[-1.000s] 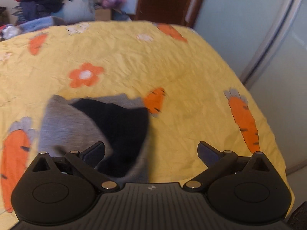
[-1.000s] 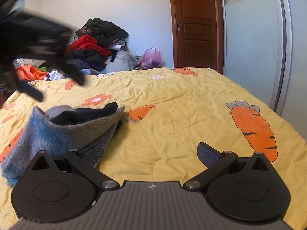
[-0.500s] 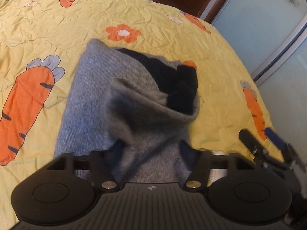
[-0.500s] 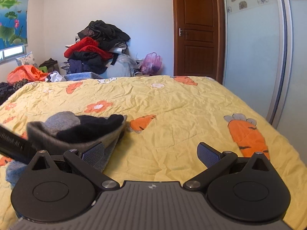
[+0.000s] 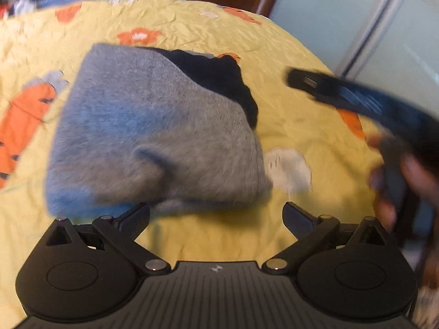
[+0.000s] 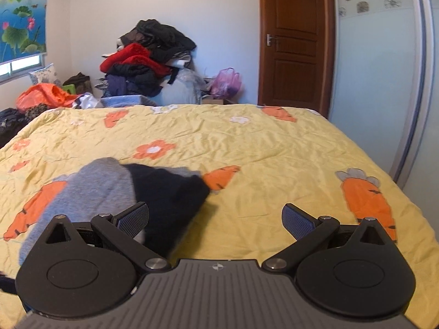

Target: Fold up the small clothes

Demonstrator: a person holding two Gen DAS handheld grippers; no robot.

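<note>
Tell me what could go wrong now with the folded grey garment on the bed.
1. The garment lies bunched, with a raised wrinkle and its dark lining sticking out, so the fold may be uneven or spring open.
2. Both grippers, left and right, have open jaws and hold nothing, so nothing keeps the fold down.
3. The right gripper passes close beside the garment and might catch its edge.

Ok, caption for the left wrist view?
Open left gripper just short of folded grey garment on yellow carrot-print bedspread.
</note>
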